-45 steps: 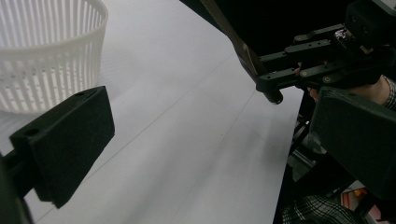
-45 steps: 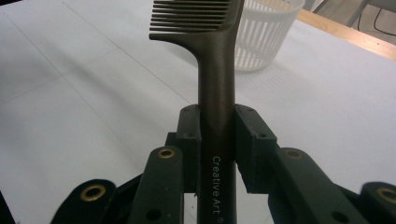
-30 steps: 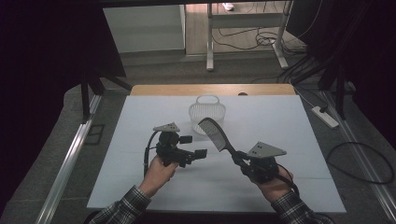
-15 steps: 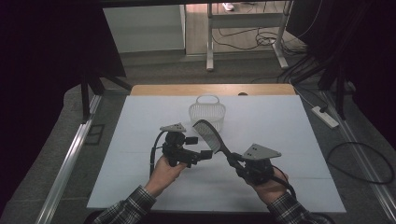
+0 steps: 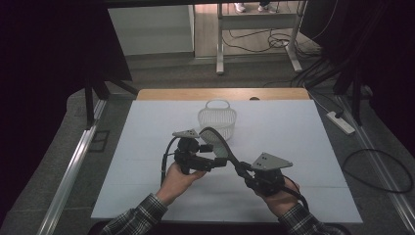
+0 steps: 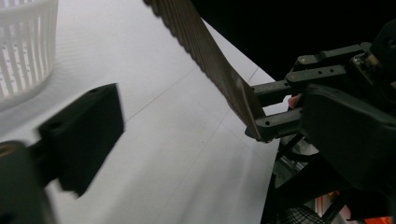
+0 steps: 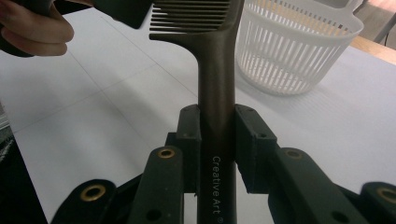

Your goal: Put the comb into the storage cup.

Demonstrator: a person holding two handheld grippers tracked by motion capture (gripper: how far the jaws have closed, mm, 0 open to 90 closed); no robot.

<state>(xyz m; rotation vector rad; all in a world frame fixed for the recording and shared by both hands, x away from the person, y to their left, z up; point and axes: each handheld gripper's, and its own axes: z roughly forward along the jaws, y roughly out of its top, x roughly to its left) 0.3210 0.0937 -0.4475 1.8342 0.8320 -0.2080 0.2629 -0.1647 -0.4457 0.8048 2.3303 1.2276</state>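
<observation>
A dark comb [image 5: 221,143] slants up and left from my right gripper [image 5: 243,170]. In the right gripper view that gripper [image 7: 217,135] is shut on the comb's handle [image 7: 215,79], and the toothed head is at the top. My left gripper [image 5: 215,159] is level, right beside the toothed head. Its jaws are wide and have just been closing a little. In the left gripper view one pad [image 6: 81,135] stands clear of the comb [image 6: 205,56], which crosses the gap in front of it to the right gripper [image 6: 268,112].
A white slatted basket [image 5: 217,119] with a handle stands on the white table [image 5: 303,142] just behind the grippers, also close by in both gripper views [image 7: 299,42] [image 6: 23,42]. A hand [image 7: 32,28] holds the left gripper. Dark floor and cables surround the table.
The two hands have come closer together. The left gripper moved right to the comb's head, and the comb shifted slightly left.
</observation>
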